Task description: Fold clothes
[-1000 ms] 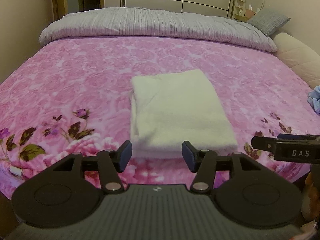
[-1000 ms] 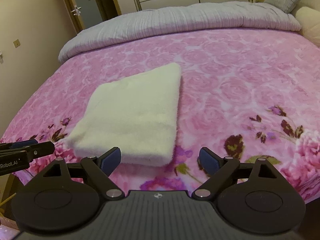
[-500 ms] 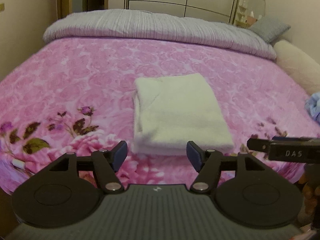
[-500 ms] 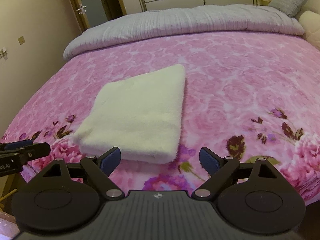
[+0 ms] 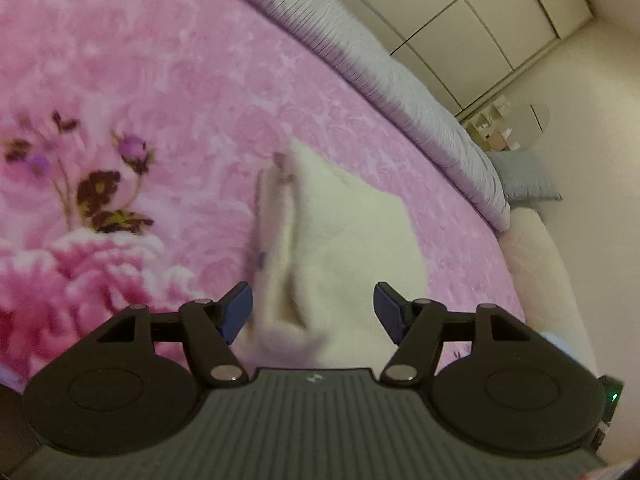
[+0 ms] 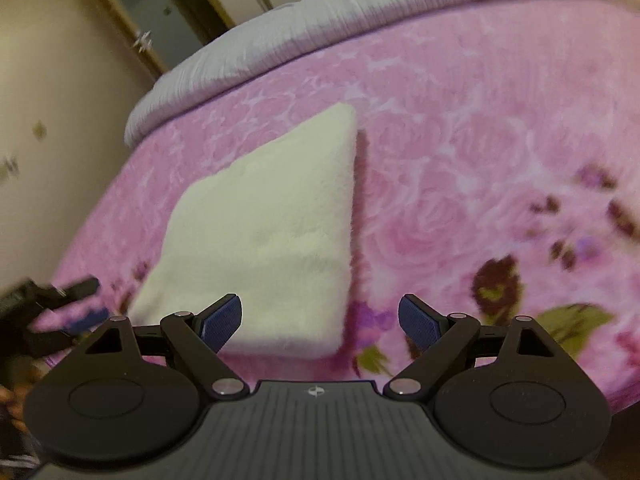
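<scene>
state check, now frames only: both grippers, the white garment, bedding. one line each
left gripper: open, empty, tilted, at the garment's near edge.
right gripper: open, empty, over the garment's near right corner.
white garment: folded into a rectangle, flat on the blanket, ungripped.
pink floral blanket: spread flat over the bed.
grey duvet: bunched along the far edge.

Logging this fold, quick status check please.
Left gripper open, right gripper open, both empty. Folded white towel flat on pink blanket. Nothing in the way.
</scene>
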`<state>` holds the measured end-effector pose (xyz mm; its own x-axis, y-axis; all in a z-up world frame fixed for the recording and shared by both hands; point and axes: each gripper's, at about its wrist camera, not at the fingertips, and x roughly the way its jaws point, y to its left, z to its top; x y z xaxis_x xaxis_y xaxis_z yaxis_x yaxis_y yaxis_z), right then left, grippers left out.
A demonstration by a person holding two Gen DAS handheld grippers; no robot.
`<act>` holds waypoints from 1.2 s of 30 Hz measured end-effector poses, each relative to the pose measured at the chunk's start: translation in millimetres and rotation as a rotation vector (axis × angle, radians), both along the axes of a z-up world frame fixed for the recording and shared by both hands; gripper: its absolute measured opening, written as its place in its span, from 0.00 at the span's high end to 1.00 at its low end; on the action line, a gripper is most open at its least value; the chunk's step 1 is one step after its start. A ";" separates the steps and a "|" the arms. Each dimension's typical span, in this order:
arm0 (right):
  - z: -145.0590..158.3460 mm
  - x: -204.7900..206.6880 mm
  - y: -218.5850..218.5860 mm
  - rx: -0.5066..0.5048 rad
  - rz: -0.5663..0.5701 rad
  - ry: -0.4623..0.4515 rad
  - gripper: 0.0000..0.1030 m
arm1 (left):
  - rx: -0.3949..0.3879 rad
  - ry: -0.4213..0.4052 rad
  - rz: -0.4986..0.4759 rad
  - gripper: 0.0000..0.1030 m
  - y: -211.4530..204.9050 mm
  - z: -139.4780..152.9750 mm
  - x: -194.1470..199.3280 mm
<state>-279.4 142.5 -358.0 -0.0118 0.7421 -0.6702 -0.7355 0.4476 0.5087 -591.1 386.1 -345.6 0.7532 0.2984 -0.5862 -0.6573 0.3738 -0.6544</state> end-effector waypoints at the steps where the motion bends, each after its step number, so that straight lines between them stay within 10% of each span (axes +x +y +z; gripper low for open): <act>1: -5.4 6.4 3.9 0.007 -0.007 0.035 0.14 | -0.030 -0.003 0.000 0.39 9.2 -9.7 1.4; 14: -79.0 69.4 48.0 0.123 -0.112 0.465 0.21 | -0.278 -0.217 -0.086 0.39 77.0 -84.9 23.3; 26: -93.9 76.6 97.3 0.167 0.008 0.509 0.34 | -0.278 -0.231 -0.237 0.39 108.1 -97.0 79.2; 36: -88.9 74.7 107.3 0.122 0.040 0.486 0.54 | -0.306 -0.143 -0.259 0.57 116.5 -83.5 92.1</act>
<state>-204.7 249.8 -446.9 -0.3310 0.8075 -0.4883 -0.4155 0.3399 0.8437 -499.0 502.6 -429.1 0.8607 -0.0829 -0.5023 -0.4616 0.2892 -0.8386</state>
